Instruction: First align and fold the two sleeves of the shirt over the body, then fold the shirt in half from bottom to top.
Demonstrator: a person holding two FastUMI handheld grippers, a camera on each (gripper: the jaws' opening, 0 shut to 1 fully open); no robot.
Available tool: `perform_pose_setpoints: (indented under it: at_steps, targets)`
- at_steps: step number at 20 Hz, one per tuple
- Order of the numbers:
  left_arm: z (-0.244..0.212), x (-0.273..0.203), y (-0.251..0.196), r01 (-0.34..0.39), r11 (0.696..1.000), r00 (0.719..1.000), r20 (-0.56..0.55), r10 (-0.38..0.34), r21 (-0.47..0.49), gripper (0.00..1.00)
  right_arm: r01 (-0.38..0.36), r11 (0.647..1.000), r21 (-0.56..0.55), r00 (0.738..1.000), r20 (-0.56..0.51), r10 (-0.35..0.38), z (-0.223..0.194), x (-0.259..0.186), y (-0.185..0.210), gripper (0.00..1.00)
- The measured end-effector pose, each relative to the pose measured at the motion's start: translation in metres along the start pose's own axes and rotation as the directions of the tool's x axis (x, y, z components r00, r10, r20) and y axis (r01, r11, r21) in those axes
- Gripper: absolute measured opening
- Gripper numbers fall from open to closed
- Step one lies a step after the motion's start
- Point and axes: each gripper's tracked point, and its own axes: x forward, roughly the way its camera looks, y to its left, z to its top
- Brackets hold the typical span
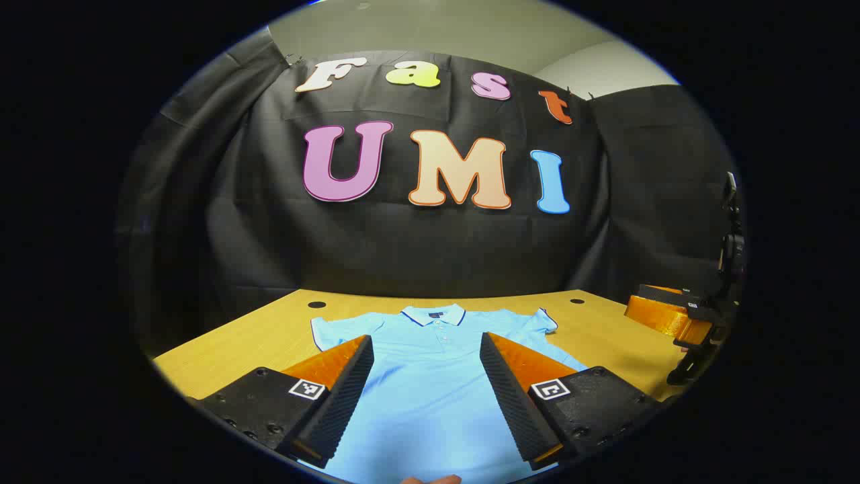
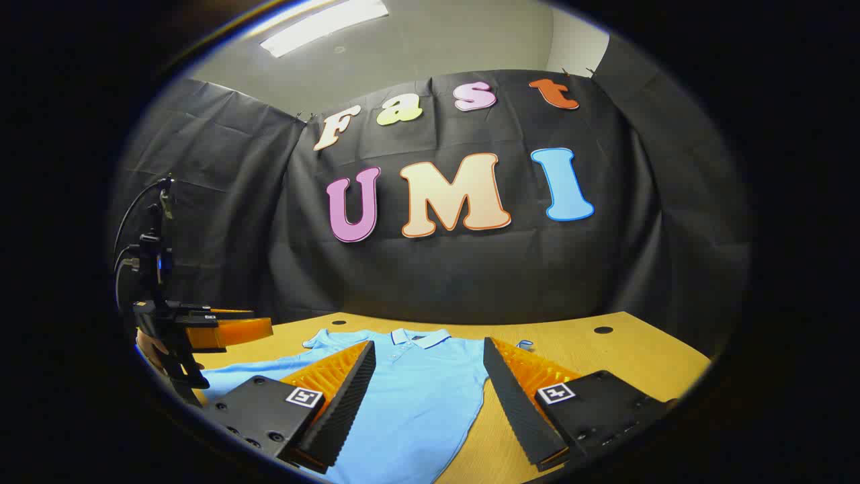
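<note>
A light blue polo shirt (image 1: 430,363) lies flat, front up, on a wooden table (image 1: 235,349), its collar (image 1: 433,314) toward the black cloth wall at the back and both short sleeves spread outward, not yet folded. In the left gripper view, the left gripper (image 1: 426,396) hovers above the middle of the shirt's body with its jaws spread wide and nothing between them. In the right gripper view, the right gripper (image 2: 430,403) is likewise spread wide and empty, poised over the shirt's right side where the fabric edge meets bare table. The right sleeve (image 2: 524,345) is mostly hidden behind a finger there, so its exact lie is uncertain. Judging from this, the sleeve folds have yet to begin. The likely risks: pinching both layers of fabric instead of the sleeve alone, which would drag the whole shirt askew, or uneven pulls from the two hands leaving the sleeves misaligned and the body wrinkled.
</note>
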Motion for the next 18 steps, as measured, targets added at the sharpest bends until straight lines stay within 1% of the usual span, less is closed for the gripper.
perform_pose_setpoints:
  at_steps: [7,18]
  targets:
    - [0.000,-0.001,0.003,-0.004,1.000,1.000,-0.004,0.004,-0.018,0.95,-0.006,1.000,0.004,1.000,-0.011,0.006,-0.004,0.003,0.002,1.00]
    - [-0.002,-0.001,0.003,-0.002,1.000,1.000,-0.013,0.001,-0.017,0.95,-0.005,1.000,-0.002,0.999,-0.034,0.005,-0.016,0.006,0.003,0.99]
